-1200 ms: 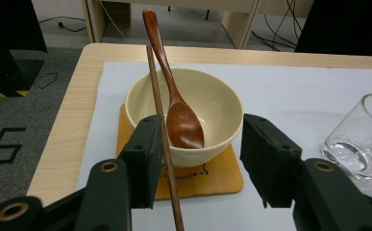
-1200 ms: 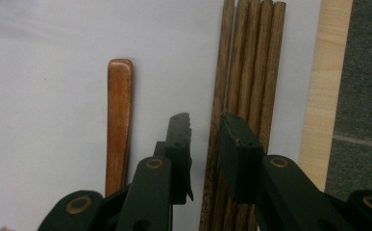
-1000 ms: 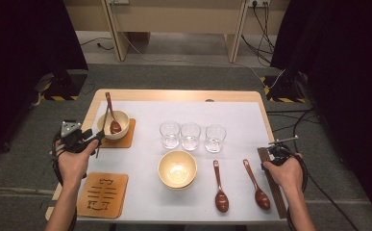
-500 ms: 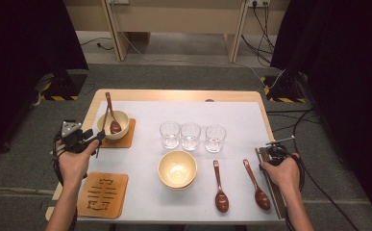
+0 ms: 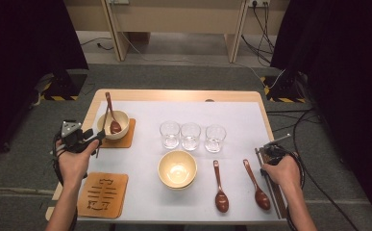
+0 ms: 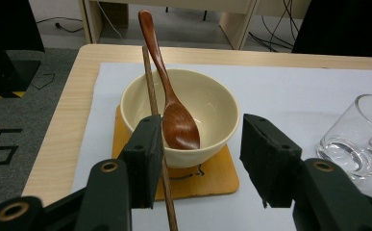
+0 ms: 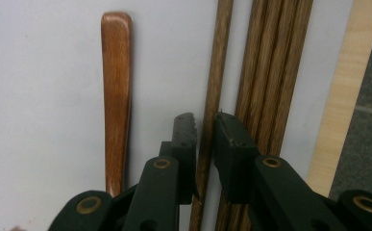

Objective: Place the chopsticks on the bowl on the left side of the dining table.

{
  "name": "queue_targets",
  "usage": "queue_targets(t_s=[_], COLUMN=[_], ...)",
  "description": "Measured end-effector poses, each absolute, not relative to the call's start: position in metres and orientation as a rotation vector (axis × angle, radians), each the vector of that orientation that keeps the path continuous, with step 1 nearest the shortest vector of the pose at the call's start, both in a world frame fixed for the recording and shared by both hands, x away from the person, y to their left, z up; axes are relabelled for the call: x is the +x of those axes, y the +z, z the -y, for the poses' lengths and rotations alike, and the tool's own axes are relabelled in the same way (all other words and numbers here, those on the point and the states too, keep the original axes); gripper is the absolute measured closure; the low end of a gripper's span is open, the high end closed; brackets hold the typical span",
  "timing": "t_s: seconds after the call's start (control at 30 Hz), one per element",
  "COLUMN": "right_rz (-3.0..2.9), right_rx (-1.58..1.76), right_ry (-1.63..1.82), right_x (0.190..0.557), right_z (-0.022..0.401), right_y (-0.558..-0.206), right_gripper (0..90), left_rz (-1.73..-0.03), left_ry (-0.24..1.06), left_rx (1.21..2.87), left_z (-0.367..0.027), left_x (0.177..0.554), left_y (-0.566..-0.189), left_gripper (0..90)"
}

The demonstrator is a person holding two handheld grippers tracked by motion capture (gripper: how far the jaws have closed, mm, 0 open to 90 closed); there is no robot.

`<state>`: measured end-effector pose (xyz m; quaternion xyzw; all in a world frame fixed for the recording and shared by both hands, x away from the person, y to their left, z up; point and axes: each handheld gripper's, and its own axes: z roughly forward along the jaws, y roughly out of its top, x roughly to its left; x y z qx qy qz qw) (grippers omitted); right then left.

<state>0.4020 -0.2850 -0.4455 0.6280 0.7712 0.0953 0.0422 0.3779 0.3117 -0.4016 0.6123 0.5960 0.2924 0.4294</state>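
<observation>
Right gripper jaws just squeezed in around one chopstick beside pile at table edge; pick-up looked near. Left gripper stayed open by bowl, chopstick leaning there.

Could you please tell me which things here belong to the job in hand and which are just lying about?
In use: single chopstick; chopstick bundle; left bowl, its spoon and leaning chopstick.
Idle: three glasses; middle bowl; two loose spoons; bare coaster.
</observation>
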Motion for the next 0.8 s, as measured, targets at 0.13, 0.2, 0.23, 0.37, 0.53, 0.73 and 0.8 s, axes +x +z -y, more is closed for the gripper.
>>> queue_targets(t_s=[0.13, 0.2, 0.23, 0.37, 0.53, 0.73, 0.8], right_rz=[-2.369, -2.387, -2.391, -2.389, -2.362, -2.347, -2.336], right_rx=[1.961, 1.954, 1.962, 1.973, 1.986, 2.017, 2.006], right_ry=[0.252, 0.225, 0.214, 0.170, 0.134, 0.185, 0.211], right_x=[0.4025, 0.4033, 0.4038, 0.4063, 0.4079, 0.4069, 0.4072], right_z=[0.2837, 0.2835, 0.2827, 0.2795, 0.2757, 0.2776, 0.2779], right_y=[-0.4443, -0.4449, -0.4452, -0.4458, -0.4459, -0.4439, -0.4407], right_gripper=[80.9, 81.1, 81.1, 81.9, 85.2, 85.3, 85.3], left_rz=[-1.487, -1.487, -1.488, -1.490, -1.493, -1.491, -1.490], left_ry=[0.732, 0.733, 0.733, 0.733, 0.733, 0.735, 0.736], left_rx=[1.528, 1.528, 1.528, 1.525, 1.522, 1.520, 1.520], left_z=[-0.3119, -0.3124, -0.3126, -0.3135, -0.3141, -0.3149, -0.3150], left_x=[0.3775, 0.3773, 0.3771, 0.3768, 0.3762, 0.3758, 0.3756], left_y=[-0.4016, -0.4013, -0.4011, -0.4012, -0.4011, -0.4005, -0.4002], left_gripper=[48.9, 49.0, 49.0, 48.9, 49.0, 49.0, 49.0])
